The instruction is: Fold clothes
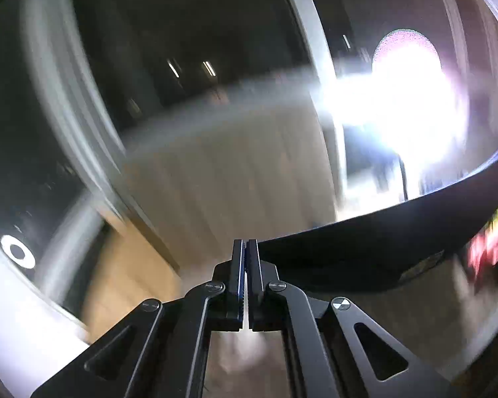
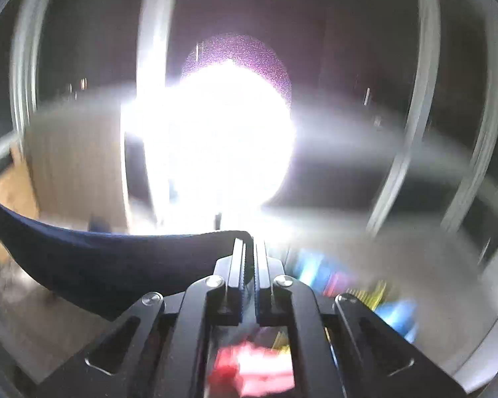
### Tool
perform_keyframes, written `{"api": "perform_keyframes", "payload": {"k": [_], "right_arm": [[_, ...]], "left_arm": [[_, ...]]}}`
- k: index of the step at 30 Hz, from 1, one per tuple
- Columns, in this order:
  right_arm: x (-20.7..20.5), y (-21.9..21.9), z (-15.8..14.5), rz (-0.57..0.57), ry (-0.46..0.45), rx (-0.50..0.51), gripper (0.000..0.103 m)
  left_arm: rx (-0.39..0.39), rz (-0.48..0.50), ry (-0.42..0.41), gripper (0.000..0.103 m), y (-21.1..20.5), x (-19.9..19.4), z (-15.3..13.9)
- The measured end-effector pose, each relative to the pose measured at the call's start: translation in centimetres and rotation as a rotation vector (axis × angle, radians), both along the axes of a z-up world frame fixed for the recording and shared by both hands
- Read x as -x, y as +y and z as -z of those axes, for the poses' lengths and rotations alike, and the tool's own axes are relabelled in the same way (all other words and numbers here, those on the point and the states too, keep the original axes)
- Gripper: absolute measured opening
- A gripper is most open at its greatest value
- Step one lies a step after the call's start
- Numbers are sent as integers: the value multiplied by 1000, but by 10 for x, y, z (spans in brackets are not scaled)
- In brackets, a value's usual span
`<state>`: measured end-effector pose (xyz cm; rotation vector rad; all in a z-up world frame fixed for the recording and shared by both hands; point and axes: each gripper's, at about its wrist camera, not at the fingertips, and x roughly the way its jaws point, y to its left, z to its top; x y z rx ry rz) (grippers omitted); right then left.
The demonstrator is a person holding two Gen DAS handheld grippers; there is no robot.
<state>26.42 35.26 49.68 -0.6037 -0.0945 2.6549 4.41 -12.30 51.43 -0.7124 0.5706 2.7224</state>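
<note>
Two grippers, both clamped on one dark navy garment (image 1: 398, 232), and it hangs stretched between them in a smooth, sagging curve. In the left wrist view the left gripper (image 1: 248, 248), matte black metal with ribbed blue-edged pads, has its fingers pressed almost together on the cloth's edge, which runs off to the right. In the right wrist view the right gripper (image 2: 249, 245) pinches the garment's other end (image 2: 99, 258) between narrow fingers, the soft, matte fabric sweeping away to the left. Below the right gripper lies a blur of bright colours (image 2: 365, 292): red, pink, yellow, blue, too smeared to name. Further out, tan wood-toned floor (image 1: 215, 172) streaks past. Beyond that, pale upright frames (image 2: 415, 116) stand against dark panes, and a round white lamp glare (image 2: 222, 132) burns out the middle.
</note>
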Motion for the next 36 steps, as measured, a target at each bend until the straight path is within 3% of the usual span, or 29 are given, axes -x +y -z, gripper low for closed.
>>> {"api": "perform_keyframes", "payload": {"k": [2,3,5,7,9,14,16,18,20,23,26,30,36], "right_arm": [[-18,-14,-54,5,80,-75,4],[-28,-21,-70,13,96,-117,4],[-43,-30,-82,21,93,-171,4],[-54,-34,-68,25,63,-183,4],[-64,-37,-40,26,19,-172,4],[-91,-54,101,1,-183,-55,4],[-97,-66,177,7,-286,-8,4],[-109,-70,244,18,-359,102,4],[-123,-71,297,38,-422,197,4],[-146,-89,362,79,-526,240,4],[-156,-100,390,92,-575,236,4],[-163,-99,403,108,-621,216,4],[-166,-111,393,114,-624,198,4]], "left_arm": [[-36,-10,132,1,-16,-23,-76],[-29,0,172,1,-20,-39,-93],[14,30,216,1,-27,-68,-103],[75,58,209,1,-30,-93,-86],[126,83,171,1,-30,-104,-53],[221,150,-55,1,-38,-121,84],[214,147,-179,1,-47,-120,144],[210,143,-306,1,-54,-120,207],[206,139,-433,1,-62,-121,270],[209,143,-571,1,-69,-141,336],[207,131,-672,1,-79,-156,383],[175,124,-712,1,-89,-164,407],[156,135,-674,1,-91,-169,391]]}}
